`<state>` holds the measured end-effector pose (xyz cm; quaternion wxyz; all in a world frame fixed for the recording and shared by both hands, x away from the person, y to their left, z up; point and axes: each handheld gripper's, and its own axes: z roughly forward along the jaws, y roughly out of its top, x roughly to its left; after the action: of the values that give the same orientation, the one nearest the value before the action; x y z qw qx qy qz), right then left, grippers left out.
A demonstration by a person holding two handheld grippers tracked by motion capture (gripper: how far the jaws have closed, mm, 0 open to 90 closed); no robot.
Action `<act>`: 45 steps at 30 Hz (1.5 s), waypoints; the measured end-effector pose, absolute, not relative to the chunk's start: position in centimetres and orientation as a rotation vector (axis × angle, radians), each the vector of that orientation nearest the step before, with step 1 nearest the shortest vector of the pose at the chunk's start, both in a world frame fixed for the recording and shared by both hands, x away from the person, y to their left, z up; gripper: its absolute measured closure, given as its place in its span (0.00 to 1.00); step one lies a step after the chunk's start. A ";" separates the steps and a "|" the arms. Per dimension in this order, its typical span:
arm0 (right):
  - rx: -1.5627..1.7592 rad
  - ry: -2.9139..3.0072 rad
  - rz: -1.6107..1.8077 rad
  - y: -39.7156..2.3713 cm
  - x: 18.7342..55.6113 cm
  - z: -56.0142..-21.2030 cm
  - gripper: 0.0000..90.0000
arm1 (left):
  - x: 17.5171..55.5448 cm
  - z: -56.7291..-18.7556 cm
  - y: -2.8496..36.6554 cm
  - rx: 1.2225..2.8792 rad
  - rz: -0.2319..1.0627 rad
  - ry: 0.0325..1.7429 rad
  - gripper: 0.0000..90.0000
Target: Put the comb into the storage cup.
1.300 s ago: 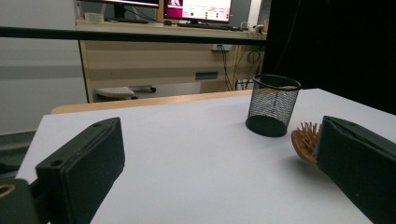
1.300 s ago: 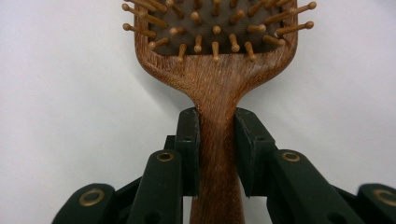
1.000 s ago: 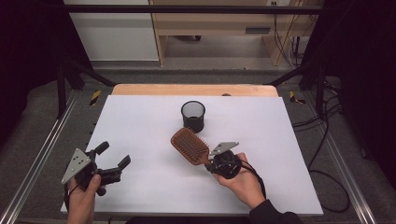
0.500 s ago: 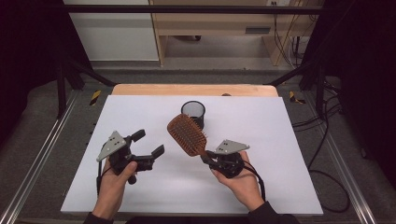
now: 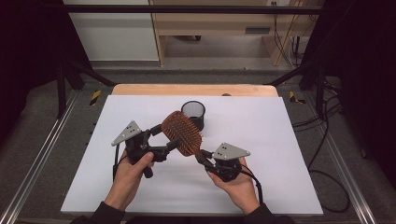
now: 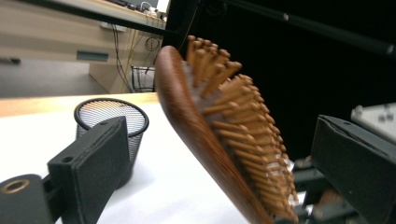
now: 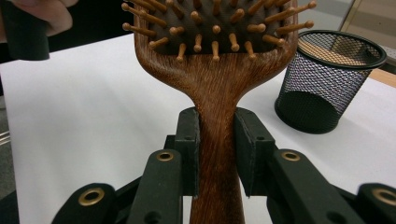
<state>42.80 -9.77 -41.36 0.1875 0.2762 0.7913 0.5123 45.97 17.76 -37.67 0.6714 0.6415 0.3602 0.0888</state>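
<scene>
A wooden paddle hairbrush (image 5: 182,133) is held up above the white table, its head tilted toward the far left. My right gripper (image 5: 201,157) is shut on its handle; in the right gripper view both pads (image 7: 189,149) press the handle's narrow neck (image 7: 217,140). My left gripper (image 5: 164,136) straddles the brush head with its jaws wide. They have just been closing a little, with the head (image 6: 196,121) between them and a gap on each side. A black mesh cup (image 5: 193,112) stands upright just behind the brush.
The white board (image 5: 261,140) covers the table, with a wooden strip (image 5: 196,89) along its far edge. Metal rails (image 5: 42,154) run along both sides. The mesh cup (image 7: 334,79) looks empty.
My left hand has swung in from the table's front left to the brush, so its jaws now flank the head. My right gripper has raised the brush head off the table.
</scene>
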 end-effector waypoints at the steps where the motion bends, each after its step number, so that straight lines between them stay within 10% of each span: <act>1: 0.775 2.225 1.443 -9.8 42.8 -41.4 0.81 | 46.1 -37.7 17.8 1.433 0.186 0.827 0.06; 45: 0.756 2.185 1.443 -9.1 42.4 -41.7 0.81 | 47.1 -37.2 16.2 1.391 0.061 0.896 0.41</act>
<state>42.39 -9.07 -41.71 0.2065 0.2713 0.7844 0.5181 47.09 16.17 -37.16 0.6765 0.6187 0.3985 0.0272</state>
